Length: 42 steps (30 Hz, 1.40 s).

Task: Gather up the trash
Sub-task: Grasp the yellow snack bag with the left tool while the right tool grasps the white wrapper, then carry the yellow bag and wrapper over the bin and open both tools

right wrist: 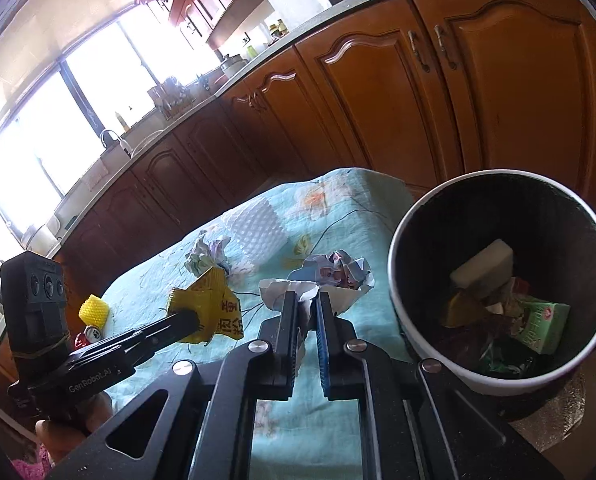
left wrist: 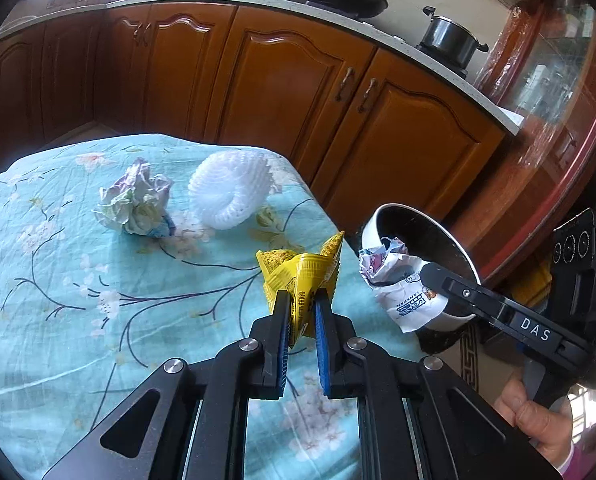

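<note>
**Two pieces of trash in hand, bin just off the table edge**

We have the yellow wrapper [left wrist: 302,280] pinched in our left gripper [left wrist: 301,300], jaws closed down to a narrow gap with the foil squeezed between the blue pads [left wrist: 323,320]. It hangs above the table's near corner, over the blue floral cloth [left wrist: 58,280]. Our right gripper [right wrist: 307,304] is likewise nearly closed, on the crumpled white paper [right wrist: 330,276], held just beside the rim of the trash bin [right wrist: 402,312], which stands past the table edge and already has a carton and other scraps inside.

We judge the main risk to be a drop short of the bin: both pieces are light, springy and gripped only by an edge, so either could slip or cling to a pad on release and fall on the floor. The two grippers are also near each other and could collide at the bin mouth.

Still on the cloth farther back lie a crumpled paper ball [left wrist: 136,204] and a white foam net [left wrist: 230,192].
</note>
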### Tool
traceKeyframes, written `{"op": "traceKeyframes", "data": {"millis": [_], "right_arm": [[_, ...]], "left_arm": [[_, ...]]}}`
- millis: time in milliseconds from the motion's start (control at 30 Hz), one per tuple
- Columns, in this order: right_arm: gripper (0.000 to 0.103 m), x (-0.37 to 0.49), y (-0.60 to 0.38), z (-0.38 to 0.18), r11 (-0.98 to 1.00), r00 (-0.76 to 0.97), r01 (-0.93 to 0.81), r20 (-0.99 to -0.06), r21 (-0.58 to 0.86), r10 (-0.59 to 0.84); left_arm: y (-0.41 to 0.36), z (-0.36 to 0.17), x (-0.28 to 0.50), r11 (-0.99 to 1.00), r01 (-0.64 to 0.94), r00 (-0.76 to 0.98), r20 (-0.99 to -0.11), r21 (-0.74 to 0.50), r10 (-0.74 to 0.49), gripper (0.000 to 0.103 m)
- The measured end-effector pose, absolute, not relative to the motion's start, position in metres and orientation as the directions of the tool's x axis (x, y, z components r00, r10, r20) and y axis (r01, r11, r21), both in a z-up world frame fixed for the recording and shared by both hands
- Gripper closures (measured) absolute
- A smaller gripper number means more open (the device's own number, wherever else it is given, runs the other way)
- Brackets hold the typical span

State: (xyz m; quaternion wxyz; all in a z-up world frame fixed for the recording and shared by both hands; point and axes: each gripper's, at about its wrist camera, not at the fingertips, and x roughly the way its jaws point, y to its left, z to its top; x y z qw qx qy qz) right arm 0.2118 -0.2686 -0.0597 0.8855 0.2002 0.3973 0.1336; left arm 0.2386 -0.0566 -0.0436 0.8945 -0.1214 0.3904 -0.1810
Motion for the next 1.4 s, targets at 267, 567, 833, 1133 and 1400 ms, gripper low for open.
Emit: {"op": "traceKeyframes", "data": {"millis": [267,567,833,1133,1400], "right_arm": [[0.094,0.187,-0.314,-0.048,0.895,0.699,-0.004,-0.638,0.447,0.322],[0.094,0.175,-0.36,-0.049,0.889,0.726,0.081,-0.637,0.451,0.258],[0.094,0.179,-0.376,-0.049,0.895,0.73,0.097,-0.642,0.436,0.234],[0.094,0.192,-0.387,-0.055,0.907,0.718,0.109,-0.663,0.407,0.211],[0.094,0.2,-0.396,-0.06,0.913,0.705,0.119,-0.681,0.39,0.199]], "left_arm": [[-0.086,-0.036,0.238,0.89,0.288,0.612,-0.647,-0.353,-0.455,0.093],[-0.124,-0.03,0.248,0.874,0.349,0.589,-0.646,-0.338,-0.485,0.093],[-0.156,-0.031,0.266,0.866,0.383,0.567,-0.659,-0.32,-0.494,0.093],[-0.189,-0.034,0.294,0.865,0.412,0.539,-0.688,-0.287,-0.485,0.093],[-0.215,-0.046,0.314,0.866,0.425,0.514,-0.717,-0.264,-0.471,0.093]]}}
